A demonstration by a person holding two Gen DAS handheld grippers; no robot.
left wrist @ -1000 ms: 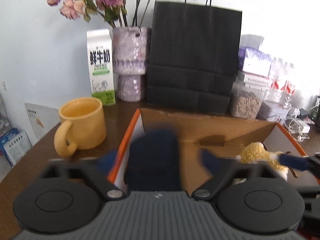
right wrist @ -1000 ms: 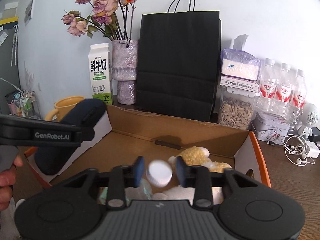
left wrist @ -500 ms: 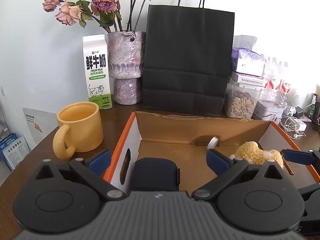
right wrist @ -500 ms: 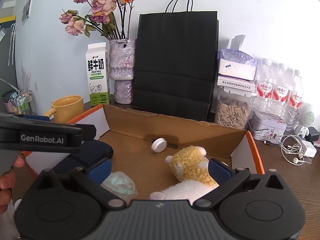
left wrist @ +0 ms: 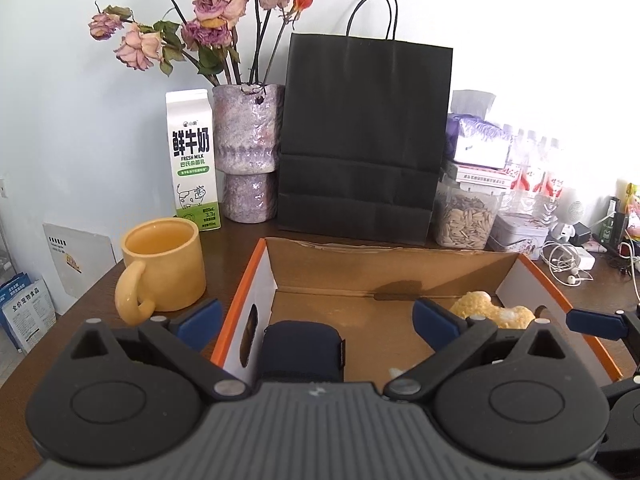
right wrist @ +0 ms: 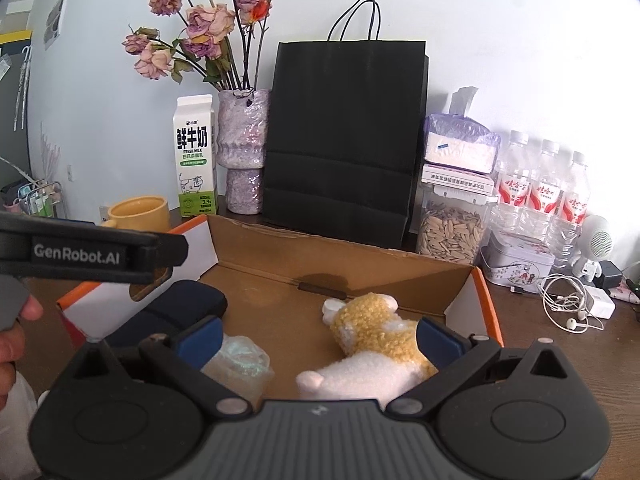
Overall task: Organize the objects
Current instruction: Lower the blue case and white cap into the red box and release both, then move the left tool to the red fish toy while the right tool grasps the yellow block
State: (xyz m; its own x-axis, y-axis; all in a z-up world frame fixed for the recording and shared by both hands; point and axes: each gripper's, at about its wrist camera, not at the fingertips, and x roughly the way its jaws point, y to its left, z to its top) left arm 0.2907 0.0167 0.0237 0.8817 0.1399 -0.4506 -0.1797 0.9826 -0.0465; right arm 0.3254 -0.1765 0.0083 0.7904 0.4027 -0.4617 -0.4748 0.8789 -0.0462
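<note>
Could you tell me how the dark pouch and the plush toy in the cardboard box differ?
The dark pouch is navy, smooth and boxy; the plush toy is yellow and white, fuzzy and irregular. The pouch lies against the box's left wall, the plush toward its right. Both rest on the box floor, ungripped.

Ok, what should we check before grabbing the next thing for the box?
1. Right claw open and empty: ok.
2. Left claw open and empty: ok.
3. Pouch inside the box: ok.
4. Plush toy inside the box: ok.
5. Bare floor left in the box for more things: ok.
6. Mug in the box: not ok, it stands outside, beside it.
</note>
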